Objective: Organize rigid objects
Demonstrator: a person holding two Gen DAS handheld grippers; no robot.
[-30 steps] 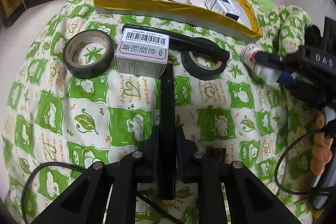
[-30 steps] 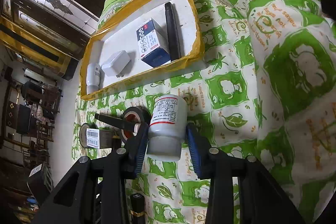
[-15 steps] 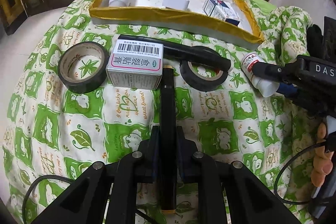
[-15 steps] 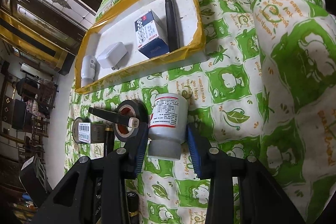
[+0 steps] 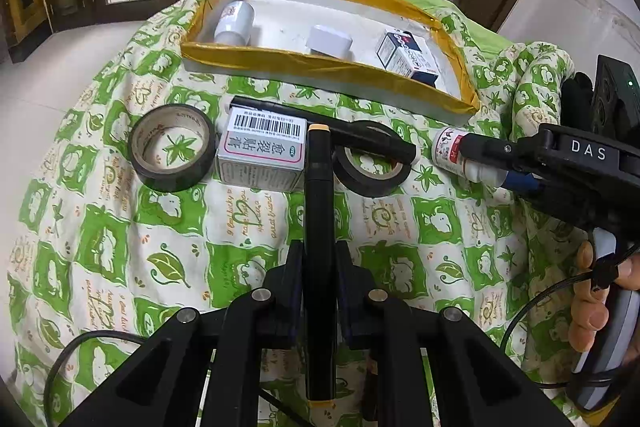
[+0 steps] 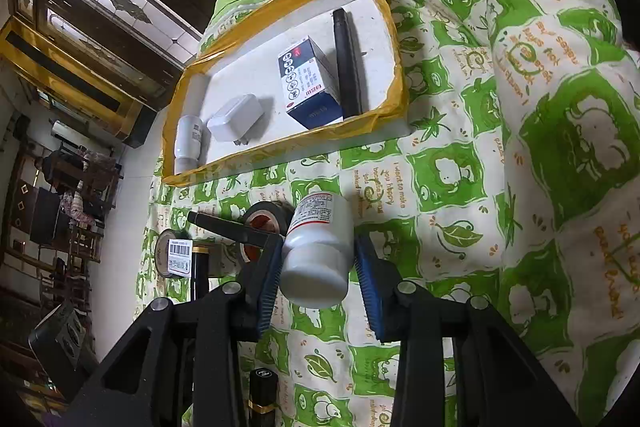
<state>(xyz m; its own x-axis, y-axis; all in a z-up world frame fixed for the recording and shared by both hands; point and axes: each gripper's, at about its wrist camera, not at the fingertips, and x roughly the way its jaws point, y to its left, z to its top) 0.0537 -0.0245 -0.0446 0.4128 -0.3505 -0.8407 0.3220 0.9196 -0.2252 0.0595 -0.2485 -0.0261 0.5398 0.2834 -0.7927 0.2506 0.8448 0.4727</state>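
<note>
Black plastic jaws of the left gripper (image 5: 318,263) are pinched on a black marker (image 5: 319,211), which runs forward between them, its tan cap end over the barcoded box (image 5: 262,155) on the green-patterned cloth (image 5: 120,227). Blue-padded fingers of the right gripper (image 6: 316,267) clamp a white bottle (image 6: 316,247), red-labelled end pointing ahead, just short of the yellow-taped tray (image 6: 280,147). Two tape rolls flank the box: one (image 5: 172,147) at its left, another (image 5: 372,163) at its right.
</note>
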